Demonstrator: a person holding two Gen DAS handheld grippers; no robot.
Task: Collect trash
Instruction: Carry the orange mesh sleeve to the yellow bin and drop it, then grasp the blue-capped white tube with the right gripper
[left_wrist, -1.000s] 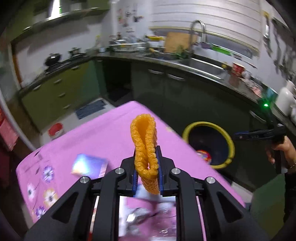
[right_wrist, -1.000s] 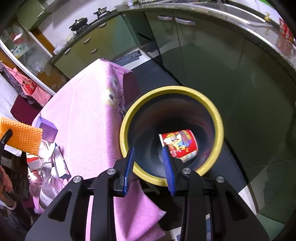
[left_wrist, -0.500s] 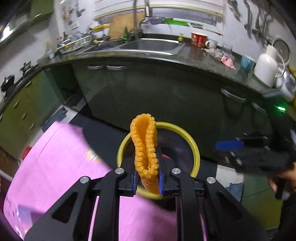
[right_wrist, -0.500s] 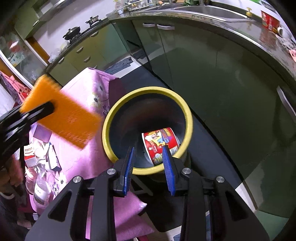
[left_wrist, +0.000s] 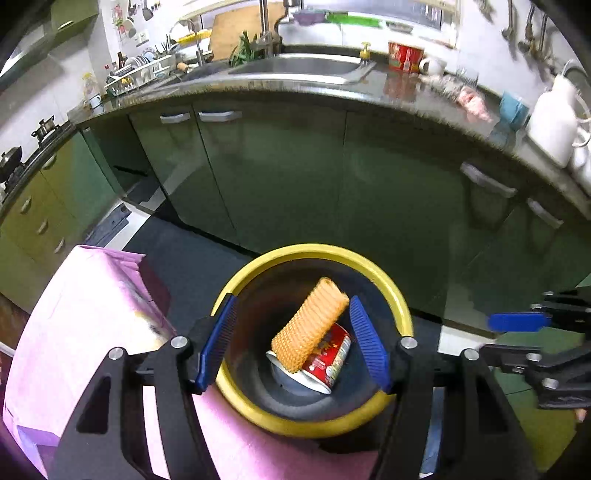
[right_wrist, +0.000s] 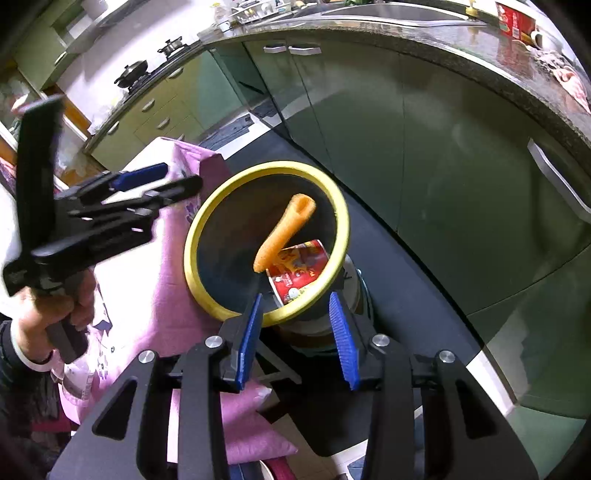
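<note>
The left gripper (left_wrist: 293, 341) has its blue pads spread wide with nothing between them. Just beyond, an orange foam mesh sleeve (left_wrist: 309, 328) hangs tilted inside the yellow-rimmed bin (left_wrist: 384, 278), over a red noodle cup (left_wrist: 325, 360) lying at the bottom. The right gripper (right_wrist: 295, 339) is also open and empty, near the bin's rim, beside the pink tablecloth (right_wrist: 162, 266)

Folded orange mesh sleeve (left_wrist: 309, 325), tilted, over red cup (left_wrist: 325, 360), yellow-rimmed bin (left_wrist: 391, 291)
</note>
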